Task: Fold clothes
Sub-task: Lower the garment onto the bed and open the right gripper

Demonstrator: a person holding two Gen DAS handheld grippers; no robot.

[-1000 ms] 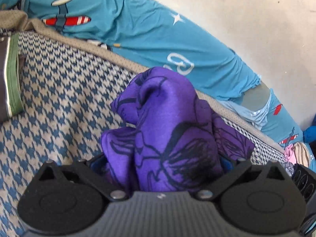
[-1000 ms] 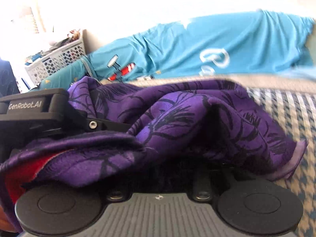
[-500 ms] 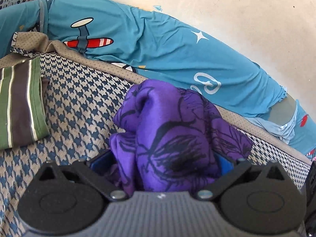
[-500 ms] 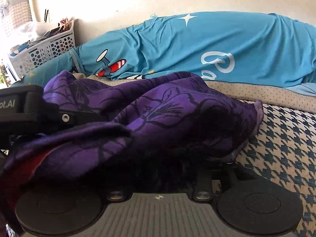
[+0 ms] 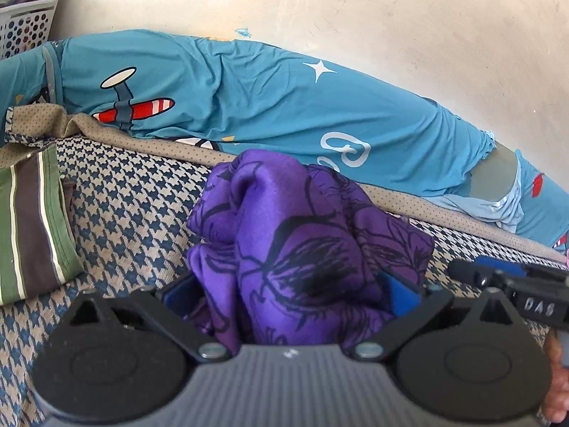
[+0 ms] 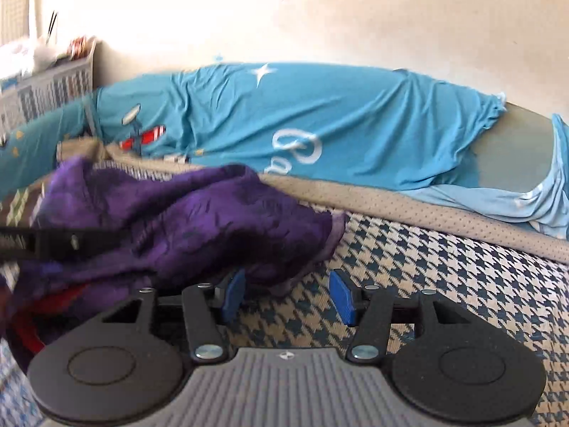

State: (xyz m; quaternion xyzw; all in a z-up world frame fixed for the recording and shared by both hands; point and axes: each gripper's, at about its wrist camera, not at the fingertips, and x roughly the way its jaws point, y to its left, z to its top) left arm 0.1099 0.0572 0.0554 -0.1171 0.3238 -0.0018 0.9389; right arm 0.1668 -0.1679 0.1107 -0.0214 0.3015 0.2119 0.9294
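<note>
The left gripper (image 5: 288, 295) has its blue fingers (image 5: 400, 293) clenched on a bunched purple cloth (image 5: 302, 235) printed with black flowers, which rises in folds straight out of the grip. In the right wrist view the same purple cloth (image 6: 185, 220) lies heaped to the left on the bed, draped over the left gripper's black arm. The right gripper (image 6: 286, 295) has just been opening: its blue fingers (image 6: 342, 295) stand apart with only the bed cover between them, and the cloth's edge lies just beside the left finger, not pressed by it.

Under everything spreads a blue and beige houndstooth bed cover (image 5: 135, 213). On it, to the left in the left wrist view, lies a folded green and brown striped garment (image 5: 32, 220). The right gripper's black tip shows at the right edge of that view.

Further back, along the bed's far side, a long teal pillow (image 5: 256, 106) with a red-winged plane, a white star and white lettering lies against the pale wall (image 5: 391, 17). A white perforated basket (image 5: 25, 25) stands in the far left corner.
</note>
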